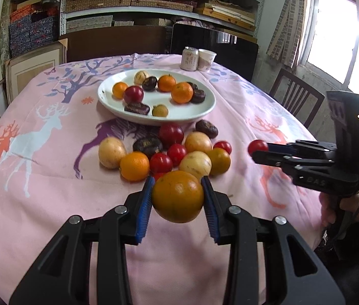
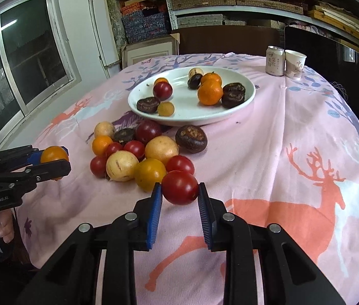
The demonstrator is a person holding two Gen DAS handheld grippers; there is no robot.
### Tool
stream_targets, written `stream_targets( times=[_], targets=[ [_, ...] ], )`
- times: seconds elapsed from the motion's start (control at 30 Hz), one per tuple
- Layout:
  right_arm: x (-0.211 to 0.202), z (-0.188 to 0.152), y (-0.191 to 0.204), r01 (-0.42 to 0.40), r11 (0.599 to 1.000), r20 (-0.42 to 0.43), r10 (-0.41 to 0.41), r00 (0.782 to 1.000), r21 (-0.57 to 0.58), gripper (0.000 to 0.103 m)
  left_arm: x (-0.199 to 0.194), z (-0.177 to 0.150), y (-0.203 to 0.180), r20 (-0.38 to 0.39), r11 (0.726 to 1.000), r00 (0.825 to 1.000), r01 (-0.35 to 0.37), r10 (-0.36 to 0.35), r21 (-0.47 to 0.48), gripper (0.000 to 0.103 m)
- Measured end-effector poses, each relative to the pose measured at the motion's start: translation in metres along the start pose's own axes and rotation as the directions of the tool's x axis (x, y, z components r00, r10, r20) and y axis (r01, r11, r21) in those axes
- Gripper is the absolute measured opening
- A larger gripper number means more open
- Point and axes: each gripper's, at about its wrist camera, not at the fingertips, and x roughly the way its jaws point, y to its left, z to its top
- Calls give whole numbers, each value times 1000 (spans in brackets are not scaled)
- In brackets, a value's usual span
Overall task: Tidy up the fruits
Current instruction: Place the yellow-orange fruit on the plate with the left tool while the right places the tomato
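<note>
My left gripper [image 1: 178,185] is shut on an orange-yellow fruit [image 1: 178,197], held just above the pink tablecloth in front of the loose pile. From the right wrist view the same left gripper [image 2: 57,158] hangs at the left with that fruit [image 2: 52,153] in it. Blue pads of my right gripper [image 2: 180,189] press a red tomato [image 2: 180,186]. In the left wrist view, the right gripper [image 1: 258,152] holds that tomato [image 1: 256,147] at the right. A white plate [image 1: 159,121] behind the pile holds several oranges, dark fruits and a red one.
Loose yellow, red, orange and dark fruits [image 1: 197,142] lie heaped between the grippers and the plate. A can [image 1: 189,58] and a paper cup [image 1: 206,59] stand at the far table edge. A wooden chair [image 1: 296,99] is at the right, and shelves fill the back wall.
</note>
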Motion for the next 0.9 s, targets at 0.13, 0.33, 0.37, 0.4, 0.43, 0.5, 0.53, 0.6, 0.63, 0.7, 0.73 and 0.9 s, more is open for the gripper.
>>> stream_targets(
  times=[0.13,0.33,0.37,0.4,0.43,0.5,0.53,0.6,0.63,0.7,0.73,0.9],
  targets=[
    [-25,30,-8,-1,1000,74,1,997,1,29,2,31,5,28,1000,1000,12,-13,13,36],
    [0,83,-25,20,1000,91,-22,996,23,29,41,95,35,50,998,997,-55,55,1,37],
    [12,90,-29,19,999,81,-23,996,40,29,52,104,41,41,998,998,-57,57,-11,37],
    [24,95,-33,20,998,68,-24,997,56,29,63,112,48,31,998,997,-63,64,-26,37],
    [36,99,-35,18,997,52,-21,998,72,29,76,120,55,18,996,997,-78,79,-41,37],
    [57,104,-38,16,996,31,-19,999,92,29,97,130,67,-7,993,995,-99,99,-64,37],
    [68,107,-39,24,995,21,-26,999,96,29,110,134,74,-28,991,994,-106,104,-84,37],
    [84,111,-38,23,995,-1,-23,1000,102,31,129,137,86,-67,987,993,-103,96,-121,37],
    [90,112,-37,18,995,-7,-17,1000,101,33,137,138,91,-85,986,993,-99,87,-138,40],
    [91,112,-32,29,995,-1,-29,1000,92,49,140,136,97,-85,981,994,-88,75,-171,55],
    [87,112,-31,28,995,22,-30,999,91,53,137,135,98,-66,980,995,-85,75,-177,61],
    [61,103,-34,-4,992,76,-5,997,124,54,104,132,95,0,978,999,-38,39,-204,67]
  ],
)
